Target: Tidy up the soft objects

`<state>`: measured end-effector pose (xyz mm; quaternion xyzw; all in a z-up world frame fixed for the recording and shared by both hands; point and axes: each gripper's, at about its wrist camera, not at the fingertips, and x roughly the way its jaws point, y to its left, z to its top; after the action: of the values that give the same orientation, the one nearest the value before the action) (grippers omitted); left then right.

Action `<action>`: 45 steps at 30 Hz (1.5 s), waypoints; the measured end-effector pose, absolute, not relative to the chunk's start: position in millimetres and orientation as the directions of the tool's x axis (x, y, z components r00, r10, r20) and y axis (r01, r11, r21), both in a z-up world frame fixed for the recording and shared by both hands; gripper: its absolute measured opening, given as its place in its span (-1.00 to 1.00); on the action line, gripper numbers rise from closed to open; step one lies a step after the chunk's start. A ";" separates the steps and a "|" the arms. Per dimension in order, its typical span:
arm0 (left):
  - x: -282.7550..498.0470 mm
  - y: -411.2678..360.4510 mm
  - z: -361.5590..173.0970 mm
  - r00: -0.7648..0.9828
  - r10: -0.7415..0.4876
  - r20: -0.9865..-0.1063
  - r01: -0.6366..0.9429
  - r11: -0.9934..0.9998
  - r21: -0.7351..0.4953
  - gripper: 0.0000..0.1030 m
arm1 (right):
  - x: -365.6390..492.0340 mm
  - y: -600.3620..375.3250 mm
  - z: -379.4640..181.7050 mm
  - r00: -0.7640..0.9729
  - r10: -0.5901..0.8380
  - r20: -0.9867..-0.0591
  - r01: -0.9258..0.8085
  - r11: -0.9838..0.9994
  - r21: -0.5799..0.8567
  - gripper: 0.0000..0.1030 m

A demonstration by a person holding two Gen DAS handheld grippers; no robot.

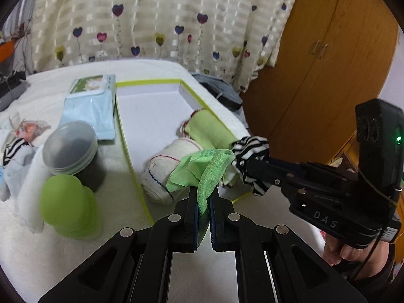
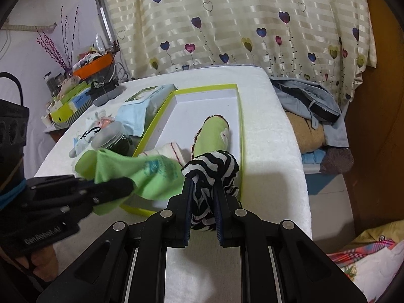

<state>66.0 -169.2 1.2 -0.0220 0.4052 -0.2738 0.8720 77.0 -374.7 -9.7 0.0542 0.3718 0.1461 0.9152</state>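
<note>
Left wrist: left claw (image 1: pixel 203 199) clamping green cloth (image 1: pixel 202 169), hanging over box (image 1: pixel 151 116) beside rolled towels (image 1: pixel 166 169). Right wrist: right claw (image 2: pixel 203 202) pinching striped sock (image 2: pixel 212 169) above box's near end.

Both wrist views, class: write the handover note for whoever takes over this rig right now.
Left gripper: shut on the green cloth.
Right gripper: shut on the striped sock.
Both hang over the near end of the white box.
Done: a green sock and a cream roll lie in the box.
Left: drop both items in; another striped piece waits on the table by the grey jar.
</note>
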 end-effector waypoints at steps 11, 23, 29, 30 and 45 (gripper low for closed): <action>93.2 -174.5 -9.8 0.529 -0.455 -0.716 0.419 0.874 -0.245 -0.87 | 109.8 -371.0 -13.1 0.682 0.326 -0.655 -0.240 0.945 0.221 -0.69; 109.0 -174.2 -9.1 0.529 -0.470 -0.707 0.412 0.870 -0.270 -0.86 | 106.8 -365.6 -12.2 0.671 0.328 -0.666 -0.255 0.944 0.208 -0.69; 97.4 -173.3 -4.5 0.529 -0.491 -0.692 0.442 0.856 -0.270 -0.54 | 93.0 -357.9 -17.3 0.646 0.328 -0.689 -0.279 0.942 0.186 -0.55; 95.4 -173.1 -3.8 0.530 -0.493 -0.690 0.443 0.855 -0.270 -0.50 | 91.6 -358.2 -17.0 0.650 0.317 -0.691 -0.272 0.946 0.177 -0.52; 59.1 -150.8 21.0 0.591 -0.506 -0.628 0.448 0.854 -0.266 -0.35 | 60.7 -351.9 12.1 0.716 0.258 -0.649 -0.241 0.963 0.117 -0.13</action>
<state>59.1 -150.8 21.0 -0.0398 0.3642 -0.2677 0.8911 60.7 -351.9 12.1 0.0119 0.3522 0.1346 0.9261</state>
